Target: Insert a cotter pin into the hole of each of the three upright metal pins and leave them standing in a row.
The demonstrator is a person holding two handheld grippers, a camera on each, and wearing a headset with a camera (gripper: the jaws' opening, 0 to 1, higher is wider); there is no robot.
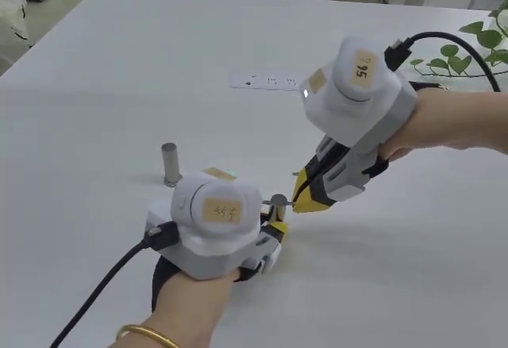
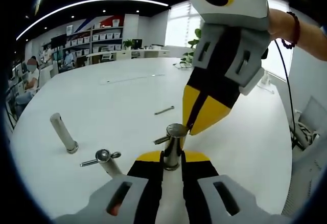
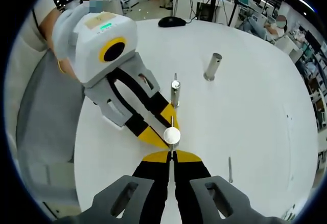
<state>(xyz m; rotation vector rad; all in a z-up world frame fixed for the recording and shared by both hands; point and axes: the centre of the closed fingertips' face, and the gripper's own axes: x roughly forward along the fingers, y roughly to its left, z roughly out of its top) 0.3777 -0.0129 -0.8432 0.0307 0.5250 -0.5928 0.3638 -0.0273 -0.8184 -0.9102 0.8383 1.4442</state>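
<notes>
Left gripper [image 1: 274, 222] clamped the upright metal pin [image 2: 173, 150] near its base on the table [image 1: 119, 86]. Right gripper [image 3: 172, 156] pinched the cotter pin [image 2: 160, 140], which poked through the hole. Light, thin wire probably bent easily, so a hold close to the hole seemed wise.

An open-plan office or lab; a broad white surface [image 1: 119, 70] carries a power strip [image 1: 266, 82] toward its far edge; beyond the surface stand shelves [image 2: 99, 40] stocked with boxes, long desks [image 2: 110, 55] and a seated person [image 2: 30, 81]; a leafy plant [image 1: 476, 46] sits at its corner.
</notes>
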